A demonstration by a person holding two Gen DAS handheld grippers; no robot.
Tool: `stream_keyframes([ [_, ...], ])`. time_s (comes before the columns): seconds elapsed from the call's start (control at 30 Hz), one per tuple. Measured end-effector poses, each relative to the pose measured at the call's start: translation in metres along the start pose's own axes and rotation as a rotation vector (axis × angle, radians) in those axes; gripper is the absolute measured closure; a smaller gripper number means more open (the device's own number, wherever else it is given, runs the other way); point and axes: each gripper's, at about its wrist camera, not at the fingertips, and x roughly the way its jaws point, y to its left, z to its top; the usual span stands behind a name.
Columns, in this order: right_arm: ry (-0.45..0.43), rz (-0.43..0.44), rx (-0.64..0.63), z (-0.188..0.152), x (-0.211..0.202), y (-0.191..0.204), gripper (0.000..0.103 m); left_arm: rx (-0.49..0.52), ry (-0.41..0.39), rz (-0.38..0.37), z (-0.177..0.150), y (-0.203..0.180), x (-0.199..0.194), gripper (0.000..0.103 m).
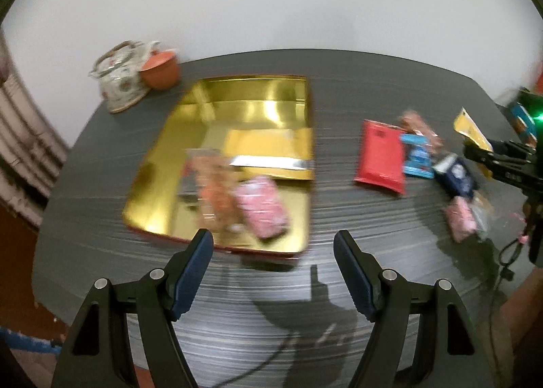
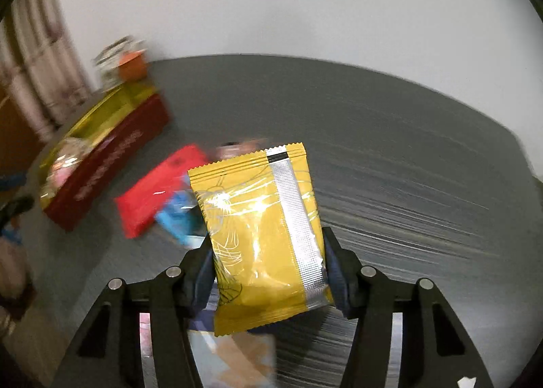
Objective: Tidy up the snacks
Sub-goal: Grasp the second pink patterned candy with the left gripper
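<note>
Item 1: your right gripper (image 2: 269,269). Closed across the lower half of a yellow packet (image 2: 261,235), which stands up between the 2 fingers, clear of the grey table (image 2: 390,150), silver back seam toward the camera. The left wrist view shows this gripper at the far right, above the loose snacks, with the packet's corner poking out.

Item 2: your left gripper (image 1: 273,269). Spread wide and holding nothing, just over the near edge of the gold tin (image 1: 217,110).

Item 3: the tin. Red outside, gold inside, on the left part of the table. Already in it: a pink packet (image 1: 263,206), an orange-toned packet (image 1: 212,191) and a second yellow packet (image 1: 271,154) lying flat toward the right wall.

Item 4: snacks not yet sorted. A red packet (image 1: 380,155), a light blue one (image 1: 417,157), a dark blue one (image 1: 456,177) and another pink one (image 1: 460,220), bunched well apart from the tin. Blur hides their finer detail.

Item 5: bystanders. A floral teapot (image 1: 118,79) and an orange cup (image 1: 159,69) beyond the tin's far corner.

Risks, as judged:
- Your grip sits low on a glossy, air-filled pouch; it may slip or swing out if you carry it fast.
- Squeezing harder could crush the contents or burst the seal.
- Both views are streaked, so your hands look quick; you could clip the tin wall or the red packet on the way over.
- The 2 grippers may meet above the tin.
</note>
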Motion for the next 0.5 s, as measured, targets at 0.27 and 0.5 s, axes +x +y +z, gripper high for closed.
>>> stream_keyframes([
  [0.27, -0.024, -0.197, 0.147, -0.022, -0.005, -0.042, 0.05, 0.046, 0.021, -0.102, 0.005, -0.068, 0.011, 0.029],
  [0.5, -0.013, -0.214, 0.219, -0.033, 0.009, -0.055, 0.05, 0.065, 0.045, -0.167, 0.01, -0.111, 0.019, 0.029],
])
